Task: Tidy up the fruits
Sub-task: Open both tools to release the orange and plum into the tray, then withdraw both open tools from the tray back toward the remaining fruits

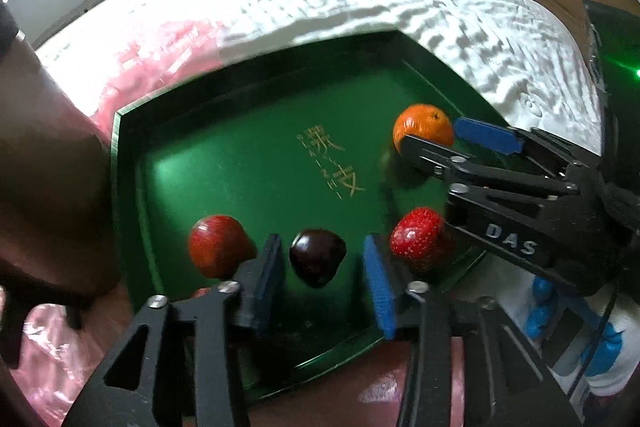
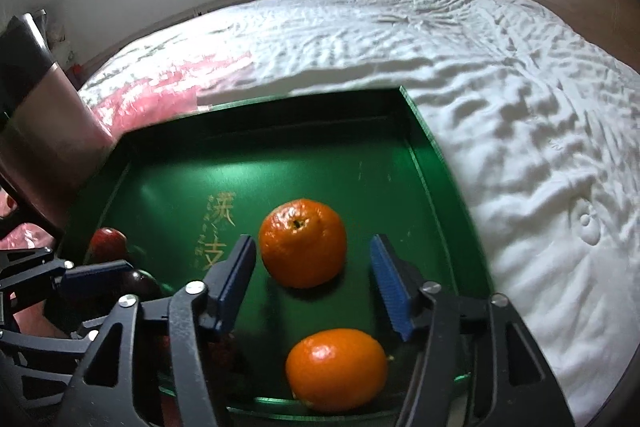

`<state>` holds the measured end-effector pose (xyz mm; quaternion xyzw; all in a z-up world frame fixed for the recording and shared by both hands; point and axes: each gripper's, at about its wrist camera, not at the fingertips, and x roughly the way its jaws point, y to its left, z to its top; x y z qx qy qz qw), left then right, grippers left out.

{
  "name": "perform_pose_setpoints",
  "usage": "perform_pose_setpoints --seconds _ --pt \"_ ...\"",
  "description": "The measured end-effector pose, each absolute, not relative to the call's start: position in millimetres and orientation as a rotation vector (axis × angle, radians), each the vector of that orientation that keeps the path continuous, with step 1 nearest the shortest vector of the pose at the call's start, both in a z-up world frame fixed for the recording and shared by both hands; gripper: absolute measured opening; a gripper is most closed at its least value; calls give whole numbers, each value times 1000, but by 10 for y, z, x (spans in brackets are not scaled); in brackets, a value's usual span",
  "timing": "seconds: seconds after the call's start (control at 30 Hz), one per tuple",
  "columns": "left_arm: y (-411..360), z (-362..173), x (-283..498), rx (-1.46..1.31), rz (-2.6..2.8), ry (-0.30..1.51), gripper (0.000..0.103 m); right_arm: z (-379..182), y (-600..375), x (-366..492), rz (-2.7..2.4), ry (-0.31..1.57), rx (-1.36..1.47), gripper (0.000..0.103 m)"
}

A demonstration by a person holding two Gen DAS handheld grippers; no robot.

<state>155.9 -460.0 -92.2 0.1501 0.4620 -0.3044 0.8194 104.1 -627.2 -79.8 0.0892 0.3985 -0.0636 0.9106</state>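
Plum sits between my spread left fingers; I centre before closing. Right gripper, jaws apart, straddles orange.

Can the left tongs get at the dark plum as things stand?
Probably yes: the left tongs stand open with the dark plum between the blue pads, nothing across it. The red apple and strawberry sit outside the pads.
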Motion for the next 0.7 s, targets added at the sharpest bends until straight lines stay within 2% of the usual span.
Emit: perform_pose_setpoints --seconds 0.53,0.7 --pt "-4071 -185 1011 264 -605 916 57 -77 -6047 428 -173 759 168 103" --pt "-3819 15 772 257 -572 876 64 132 -5830 209 -169 740 159 103"
